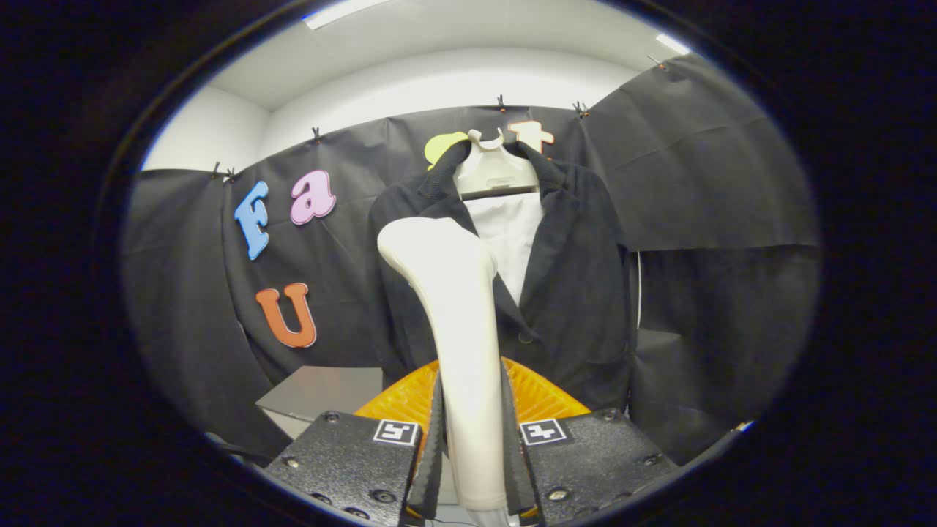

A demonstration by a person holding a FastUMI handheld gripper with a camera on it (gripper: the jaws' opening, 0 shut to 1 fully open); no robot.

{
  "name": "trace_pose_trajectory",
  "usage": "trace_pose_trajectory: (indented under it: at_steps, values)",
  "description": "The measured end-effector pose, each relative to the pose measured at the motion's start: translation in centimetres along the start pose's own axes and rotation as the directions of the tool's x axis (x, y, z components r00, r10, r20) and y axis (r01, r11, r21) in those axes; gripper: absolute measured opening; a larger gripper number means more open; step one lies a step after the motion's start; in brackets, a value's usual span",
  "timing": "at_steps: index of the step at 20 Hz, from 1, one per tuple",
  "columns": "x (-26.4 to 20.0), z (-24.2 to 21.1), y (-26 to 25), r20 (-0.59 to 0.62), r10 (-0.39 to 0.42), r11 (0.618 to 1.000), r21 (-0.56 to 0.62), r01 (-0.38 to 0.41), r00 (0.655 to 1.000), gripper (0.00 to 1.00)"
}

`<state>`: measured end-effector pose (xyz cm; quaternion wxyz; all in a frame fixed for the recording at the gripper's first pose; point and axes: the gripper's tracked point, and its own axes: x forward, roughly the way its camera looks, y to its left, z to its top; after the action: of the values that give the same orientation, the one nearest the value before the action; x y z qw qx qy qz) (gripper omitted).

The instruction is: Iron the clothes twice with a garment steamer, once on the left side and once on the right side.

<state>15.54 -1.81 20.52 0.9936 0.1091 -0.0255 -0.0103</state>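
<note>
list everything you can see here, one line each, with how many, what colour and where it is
Garment steamer: one, cream white, handle clamped between the tool's fingers, head raised in front of the jacket's left side as seen.
Jacket: one, black, hanging on the hanger beyond the steamer, front open.
White panel: one, white, showing in the jacket's open front.
Hanger: one, off-white, at the jacket's collar against the booth wall.
Booth wall: black cloth, behind and around the jacket.
Grey box: one, grey, low down, left of the jacket's hem.
Ceiling lights: two, white, overhead.
Tool: one, both fingers pressed on the steamer's handle.
</note>
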Motion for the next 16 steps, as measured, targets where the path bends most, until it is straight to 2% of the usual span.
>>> trace_pose_trajectory:
  at_steps: [9, 16]
  values:
    - [5.7, 0.3, -1.0, 0.001, -0.067, 0.997, -0.037, 0.067, 0.998, 0.37]
    - [7.5, -0.9, -1.0, -0.007, -0.102, 0.991, -0.087, 0.101, 0.995, 0.37]
